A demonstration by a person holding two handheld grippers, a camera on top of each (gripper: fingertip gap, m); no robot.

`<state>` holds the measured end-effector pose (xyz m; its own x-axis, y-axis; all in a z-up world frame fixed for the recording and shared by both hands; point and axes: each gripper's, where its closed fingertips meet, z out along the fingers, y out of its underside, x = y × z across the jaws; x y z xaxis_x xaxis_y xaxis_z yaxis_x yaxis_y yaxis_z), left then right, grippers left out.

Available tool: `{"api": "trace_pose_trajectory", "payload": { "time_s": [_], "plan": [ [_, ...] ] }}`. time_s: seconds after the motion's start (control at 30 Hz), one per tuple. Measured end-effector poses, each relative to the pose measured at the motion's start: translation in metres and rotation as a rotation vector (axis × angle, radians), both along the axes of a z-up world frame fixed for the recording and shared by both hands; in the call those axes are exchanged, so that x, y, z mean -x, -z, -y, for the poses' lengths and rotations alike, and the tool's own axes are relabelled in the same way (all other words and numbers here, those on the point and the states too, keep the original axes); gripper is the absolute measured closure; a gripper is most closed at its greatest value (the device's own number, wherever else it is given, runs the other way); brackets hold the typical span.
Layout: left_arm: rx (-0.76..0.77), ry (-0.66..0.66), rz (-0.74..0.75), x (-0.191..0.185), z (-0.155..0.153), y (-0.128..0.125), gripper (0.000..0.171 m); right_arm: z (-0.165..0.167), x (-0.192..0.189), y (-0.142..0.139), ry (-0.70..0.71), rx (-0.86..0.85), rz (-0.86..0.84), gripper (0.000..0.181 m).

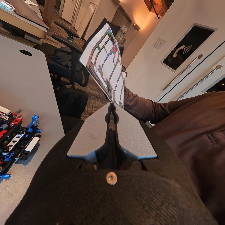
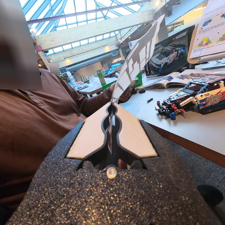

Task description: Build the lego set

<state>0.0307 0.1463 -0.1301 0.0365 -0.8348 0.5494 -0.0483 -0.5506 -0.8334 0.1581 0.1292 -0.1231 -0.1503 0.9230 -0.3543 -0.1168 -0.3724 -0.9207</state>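
My left gripper (image 1: 112, 103) is shut on the lower edge of a white sticker sheet (image 1: 104, 60) with shiny silver outlines and holds it up in the air. My right gripper (image 2: 112, 103) is shut on a sticker sheet (image 2: 137, 54) too; the sheet runs down between its fingers. I cannot tell whether both hold the same sheet. The partly built Lego race car (image 2: 197, 97) stands on the white table (image 2: 164, 123) to the right of my right gripper. Its open black, red and blue frame end shows at the left edge of the left wrist view (image 1: 15, 140).
An open instruction booklet (image 2: 170, 80), the set's box (image 2: 170, 52), a black tyre (image 2: 141, 91), a small black pin (image 2: 149, 100) and a green bin (image 2: 138, 80) are on the table. A person in a brown shirt (image 2: 42, 109) sits close. An office chair (image 1: 68, 60) and a dark bag (image 1: 73, 101) stand beyond the table edge. About 15 cm separates my left fingertips from my right. The left tips stand about 20 cm off the partly built Lego race car (image 2: 197, 97).
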Motion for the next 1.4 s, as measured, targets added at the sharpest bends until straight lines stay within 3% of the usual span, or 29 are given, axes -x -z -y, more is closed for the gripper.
{"api": "trace_pose_trajectory", "payload": {
  "time_s": [1.13, 1.4],
  "plan": [
    [0.02, -0.009, 0.038, 0.002, -0.004, -0.003, 0.171, -0.005, 0.001, 0.001, 0.017, 0.014, -0.005, 0.181],
    [-0.047, 0.018, 0.028, -0.004, 0.004, -0.005, 0.171, -0.021, -0.006, 0.004, 0.098, 0.048, 0.017, 0.18]
  ]
}}
